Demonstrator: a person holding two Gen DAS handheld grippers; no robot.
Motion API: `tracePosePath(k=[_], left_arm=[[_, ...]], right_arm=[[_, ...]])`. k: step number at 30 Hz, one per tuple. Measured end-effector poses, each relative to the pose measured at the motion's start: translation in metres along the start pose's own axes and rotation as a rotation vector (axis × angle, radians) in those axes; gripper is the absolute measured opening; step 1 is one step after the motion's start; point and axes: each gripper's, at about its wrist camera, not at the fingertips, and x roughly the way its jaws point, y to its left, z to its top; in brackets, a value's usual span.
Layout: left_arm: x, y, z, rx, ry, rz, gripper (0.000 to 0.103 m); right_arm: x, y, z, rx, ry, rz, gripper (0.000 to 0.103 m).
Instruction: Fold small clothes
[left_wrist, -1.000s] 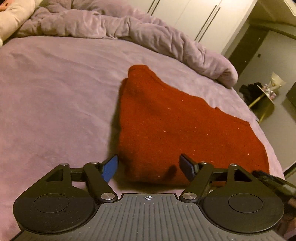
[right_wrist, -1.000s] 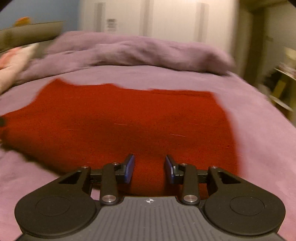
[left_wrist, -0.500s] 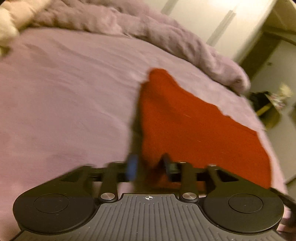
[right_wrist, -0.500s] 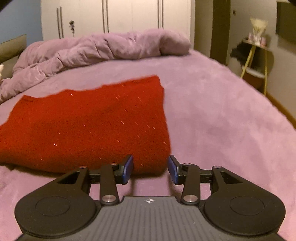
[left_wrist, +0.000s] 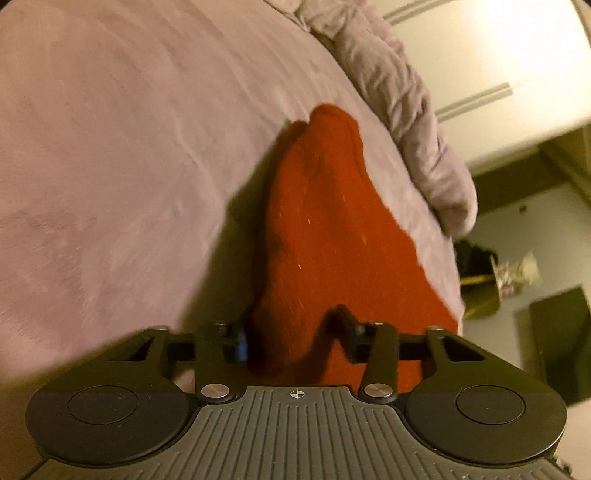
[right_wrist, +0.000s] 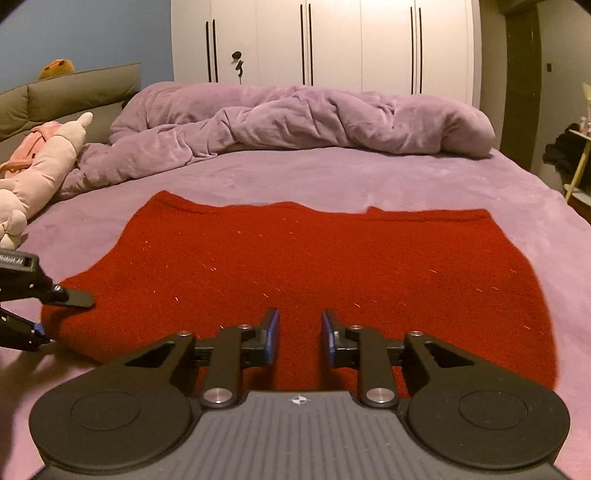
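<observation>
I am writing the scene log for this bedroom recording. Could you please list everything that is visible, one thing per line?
red knitted garment: 1, red, flat on the bed, near edge.
bed sheet: 1, lilac, under the garment.
duvet: 1, lilac, bunched at the far side.
plush toy: 1, pink and cream, left edge of bed.
headboard: 1, olive, far left.
wardrobe: 1, white with dark handles, behind the bed.
side table: 1, yellow legs, far right.
left gripper: 1, black, blue pads, jaws around the garment's corner, not fully closed.
right gripper: 1, black, blue pads, jaws open over the near edge.
</observation>
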Motion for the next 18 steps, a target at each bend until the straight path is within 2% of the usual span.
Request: tracePosePath(k=[3,7,10,12,15,18], left_arm=[[0.007,-0.005,0.003,0.019,-0.026,-0.014,0.035],[0.006,-0.008,0.007,0.015,-0.052,-0.042,0.029],[-0.001,-0.014,0.007,0.04,-0.076,-0.061,0.027],[-0.005,-0.02,0.007,0.065,-0.087,-0.062,0.027],[-0.007,-0.025,0.007,0.076,-0.095,-0.066,0.027],[-0.008,-0.032,0.007,0.1,-0.099,-0.066,0.026]], right_arm=[[0.013,0.015,-0.002,-0.031,-0.016,-0.008,0.017],[0.039,0.024,-0.019,-0.108,0.023,-0.028,0.017],[0.039,0.032,-0.02,-0.183,0.026,-0.043,0.017],[0.033,0.034,-0.01,-0.187,0.028,-0.042,0.015],[0.02,0.035,-0.001,-0.159,-0.073,-0.053,0.015],[0.035,0.039,-0.011,-0.205,-0.081,-0.079,0.015]])
